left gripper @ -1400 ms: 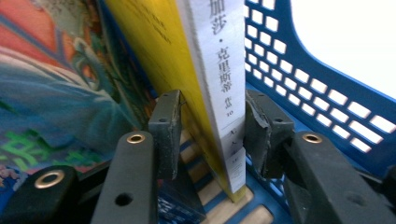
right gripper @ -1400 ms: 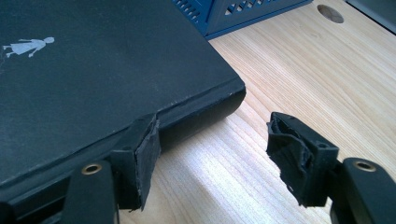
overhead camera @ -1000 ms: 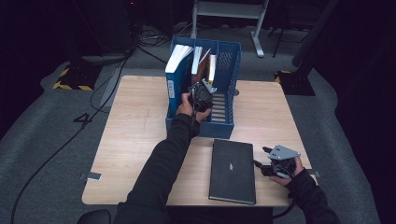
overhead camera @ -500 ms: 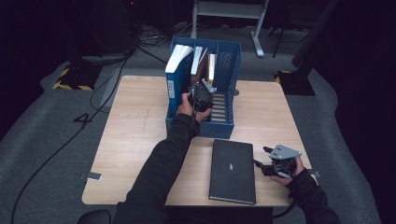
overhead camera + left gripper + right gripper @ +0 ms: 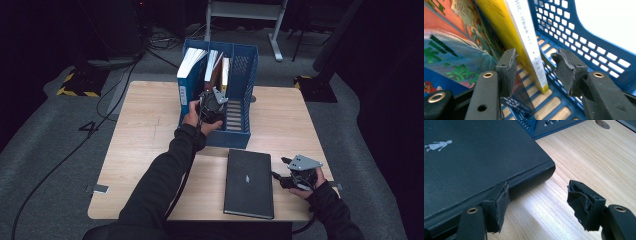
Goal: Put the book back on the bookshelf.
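Observation:
My left gripper (image 5: 212,98) reaches into the blue file rack (image 5: 240,136), where several books stand. Its jaws have just been opening. A thin yellow book with a white spine (image 5: 524,27) stands upright between them, with a gap on the right pad's side, so it is open (image 5: 537,68). A colourful book (image 5: 454,45) leans to the left of it. A black hardcover book (image 5: 248,182) lies flat at the table's front. My right gripper (image 5: 280,169) is open at its right edge. One pad (image 5: 501,200) sits against the spine (image 5: 531,182), and bare wood lies between the jaws (image 5: 537,195).
The wooden table (image 5: 145,130) has free room left of the rack and right of it (image 5: 285,120). A blue binder (image 5: 188,75) fills the rack's left slot. The floor around is dark, with cables and a metal stand behind the table.
The left hand has shifted a little at the rack. The right hand and the black book have stayed in place.

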Motion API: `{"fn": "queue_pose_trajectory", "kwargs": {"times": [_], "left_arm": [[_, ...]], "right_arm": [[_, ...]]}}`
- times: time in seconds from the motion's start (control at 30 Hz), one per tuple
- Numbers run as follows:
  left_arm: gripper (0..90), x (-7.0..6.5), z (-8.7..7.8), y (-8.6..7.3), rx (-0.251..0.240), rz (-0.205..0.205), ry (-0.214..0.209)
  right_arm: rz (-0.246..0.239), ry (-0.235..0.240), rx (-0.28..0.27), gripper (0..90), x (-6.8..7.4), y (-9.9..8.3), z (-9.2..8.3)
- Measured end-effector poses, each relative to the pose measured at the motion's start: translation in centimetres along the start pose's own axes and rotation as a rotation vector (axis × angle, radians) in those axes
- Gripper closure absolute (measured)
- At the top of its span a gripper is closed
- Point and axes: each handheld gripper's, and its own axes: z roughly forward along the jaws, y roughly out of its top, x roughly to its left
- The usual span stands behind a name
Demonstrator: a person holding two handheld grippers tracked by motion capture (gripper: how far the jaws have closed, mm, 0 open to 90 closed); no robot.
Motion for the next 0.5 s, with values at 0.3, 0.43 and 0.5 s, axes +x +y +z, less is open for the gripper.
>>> {"fn": "queue_pose_trajectory", "kwargs": {"times": [0.3, 0.43, 0.5], "left_arm": [[47.8, -0.7, -2.0, -1.5, -0.010, 0.063, -0.047], [46.5, -1.0, -3.1, -2.6, -0.011, 0.082, -0.069], [46.1, -1.0, -3.7, -3.2, -0.014, 0.086, -0.080]], "right_arm": [[0.008, 0.013, 0.003, 33.7, 0.1, 0.1, 0.0], [0.016, 0.022, 0.010, 33.2, 0.0, 0.0, -0.1], [0.022, 0.026, 0.013, 33.2, 0.0, -0.1, -0.1]]}}
